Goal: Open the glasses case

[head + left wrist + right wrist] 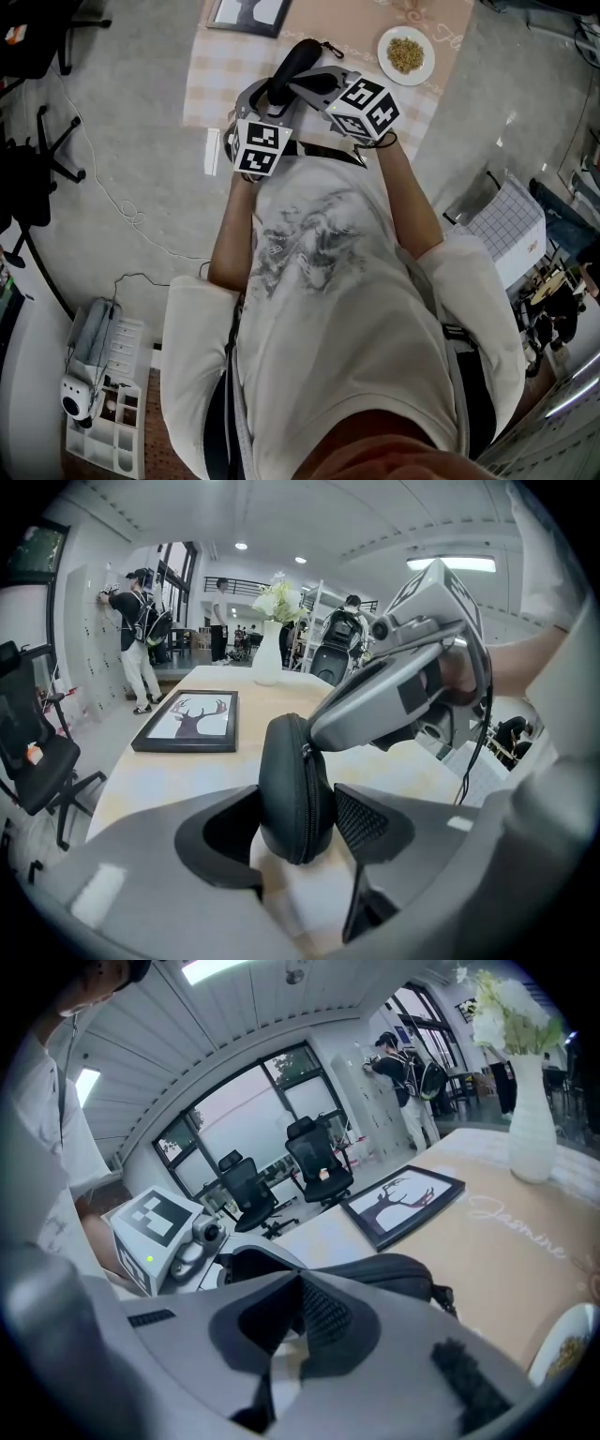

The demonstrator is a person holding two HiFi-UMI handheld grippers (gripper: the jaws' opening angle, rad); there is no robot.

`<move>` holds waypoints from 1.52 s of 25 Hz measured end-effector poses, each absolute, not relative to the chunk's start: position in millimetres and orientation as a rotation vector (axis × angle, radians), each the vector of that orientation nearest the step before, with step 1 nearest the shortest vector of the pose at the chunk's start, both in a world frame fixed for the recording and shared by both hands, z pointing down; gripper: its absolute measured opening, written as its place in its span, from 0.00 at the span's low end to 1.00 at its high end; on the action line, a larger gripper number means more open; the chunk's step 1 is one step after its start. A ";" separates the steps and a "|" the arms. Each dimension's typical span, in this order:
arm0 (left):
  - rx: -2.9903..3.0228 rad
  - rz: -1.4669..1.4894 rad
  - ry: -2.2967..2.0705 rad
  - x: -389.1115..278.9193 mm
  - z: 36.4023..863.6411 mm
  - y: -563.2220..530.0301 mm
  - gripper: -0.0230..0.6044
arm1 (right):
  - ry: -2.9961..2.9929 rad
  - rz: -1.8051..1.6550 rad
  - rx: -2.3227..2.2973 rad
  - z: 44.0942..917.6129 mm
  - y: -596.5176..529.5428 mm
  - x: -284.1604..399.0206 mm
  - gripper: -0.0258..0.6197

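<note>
Glasses case (pixel 292 794), black and soft-sided, stands on edge between the jaws of the left gripper (pixel 302 824), its zip seam turned toward that gripper's camera. The jaws are closed on it, one dark pad against each flat side, and along the stretch that shows the seam looks zipped shut. In the head view the case is held up off the desk (pixel 214 77), over the near edge of its checked cloth and just in front of the person's chest.

The right gripper (pixel 319 733) comes in from the right and slightly above, and its tip meets the upper part of the seam. Its jaws are fully together. Whether they pinch the zip pull cannot be made out, since the jaw bodies cover that spot in the right gripper view.

Farther along the desk lie a framed picture (pixel 187 721) of a deer's head, a white vase (pixel 268 653) of pale flowers, and a plate (pixel 406 54) of yellowish grains.
</note>
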State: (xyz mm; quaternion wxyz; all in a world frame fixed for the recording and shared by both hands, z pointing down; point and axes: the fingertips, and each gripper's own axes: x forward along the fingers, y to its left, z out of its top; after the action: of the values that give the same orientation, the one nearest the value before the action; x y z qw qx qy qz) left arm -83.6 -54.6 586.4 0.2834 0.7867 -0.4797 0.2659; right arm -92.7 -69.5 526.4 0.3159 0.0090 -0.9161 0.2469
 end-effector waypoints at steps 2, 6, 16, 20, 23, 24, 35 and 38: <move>2.104 0.708 -1.283 -83.6 586.6 -54.3 0.45 | -2.414 0.649 0.041 526.3 -74.0 -91.2 0.07; 2.104 0.706 -1.280 -83.7 587.1 -54.4 0.45 | -2.413 0.646 0.063 526.9 -81.8 -88.8 0.07; 2.103 0.705 -1.282 -83.7 586.3 -54.3 0.45 | -2.409 0.638 0.104 526.5 -93.3 -84.2 0.07; 2.102 0.702 -1.282 -83.1 585.9 -54.2 0.45 | -2.411 0.637 0.121 526.3 -97.3 -82.3 0.07; 2.100 0.700 -1.282 -83.3 585.7 -54.7 0.45 | -2.410 0.638 0.140 526.7 -102.0 -80.9 0.07; 2.100 0.700 -1.282 -83.5 585.7 -54.8 0.45 | -2.410 0.638 0.145 526.9 -103.4 -80.6 0.07; 2.096 0.696 -1.279 -83.8 586.3 -53.8 0.45 | -2.409 0.649 0.206 528.7 -116.0 -76.1 0.07; 2.096 0.696 -1.279 -84.0 586.4 -53.9 0.45 | -2.406 0.651 0.224 529.5 -120.4 -74.4 0.07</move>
State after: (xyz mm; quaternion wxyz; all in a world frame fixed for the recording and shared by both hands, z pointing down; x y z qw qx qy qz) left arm -84.0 -53.9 586.4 0.2905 0.7858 -0.4797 0.2609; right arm -74.4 -120.4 529.5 0.3139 0.0850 -0.9128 0.2471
